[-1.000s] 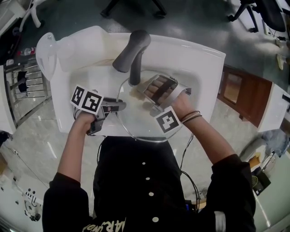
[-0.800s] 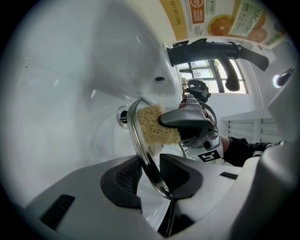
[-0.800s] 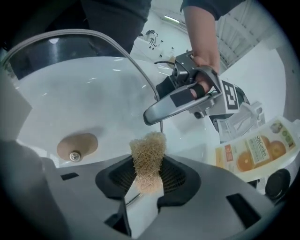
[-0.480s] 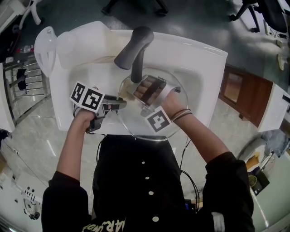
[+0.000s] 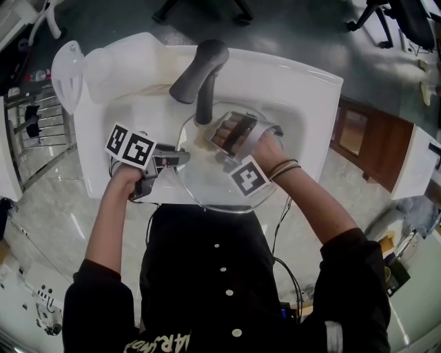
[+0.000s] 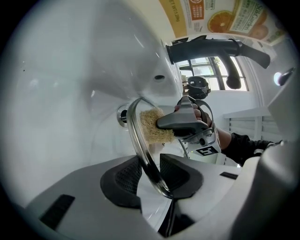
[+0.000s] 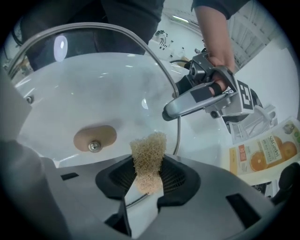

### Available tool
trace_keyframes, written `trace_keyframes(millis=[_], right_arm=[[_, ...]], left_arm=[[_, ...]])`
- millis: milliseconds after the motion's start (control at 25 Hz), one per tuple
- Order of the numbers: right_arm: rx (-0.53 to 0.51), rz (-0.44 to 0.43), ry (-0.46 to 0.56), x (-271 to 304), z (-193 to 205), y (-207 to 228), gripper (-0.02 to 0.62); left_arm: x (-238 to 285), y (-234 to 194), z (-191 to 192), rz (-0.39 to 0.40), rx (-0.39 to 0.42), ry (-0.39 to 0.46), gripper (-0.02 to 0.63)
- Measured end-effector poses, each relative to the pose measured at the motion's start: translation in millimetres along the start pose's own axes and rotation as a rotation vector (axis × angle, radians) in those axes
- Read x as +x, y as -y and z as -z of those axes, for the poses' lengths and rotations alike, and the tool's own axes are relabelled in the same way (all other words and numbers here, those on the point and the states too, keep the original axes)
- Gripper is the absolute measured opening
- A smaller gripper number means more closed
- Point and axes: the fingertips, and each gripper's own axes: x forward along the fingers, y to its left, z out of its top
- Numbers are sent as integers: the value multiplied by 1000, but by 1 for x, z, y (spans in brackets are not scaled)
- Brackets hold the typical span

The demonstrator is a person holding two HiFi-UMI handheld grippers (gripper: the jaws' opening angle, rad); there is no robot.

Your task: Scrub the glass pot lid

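White sink (image 5: 306, 89) carries a faucet (image 5: 200, 69) and, seemingly, a plastic jug (image 5: 120, 65).

A white ceramic washbasin (image 5: 310, 103) stands on glossy pale marbled floor tiles (image 5: 48, 207); behind it the floor turns dark grey (image 5: 289, 34); a brown wooden cabinet (image 5: 368, 145) sits at its right, a chrome wire rack (image 5: 38, 131) at its left; black wheeled chair bases (image 5: 386, 17) wait beyond; daylight fills a paned window (image 6: 211, 65).
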Motion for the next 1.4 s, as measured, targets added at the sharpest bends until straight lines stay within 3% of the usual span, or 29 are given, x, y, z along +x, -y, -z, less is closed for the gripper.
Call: trace_keyframes(millis=[720, 1120, 1400], right_arm=[[-71, -212, -45, -41, 30, -72, 152], [-102, -367, -73, -68, 42, -107, 152], [-186, -507, -129, -85, 49, -125, 152]], left_arm=[[-1, -1, -1, -14, -11, 17, 137], [0, -1, -1, -10, -20, 32, 137], [-3, -1, -2, 11, -59, 73, 131]])
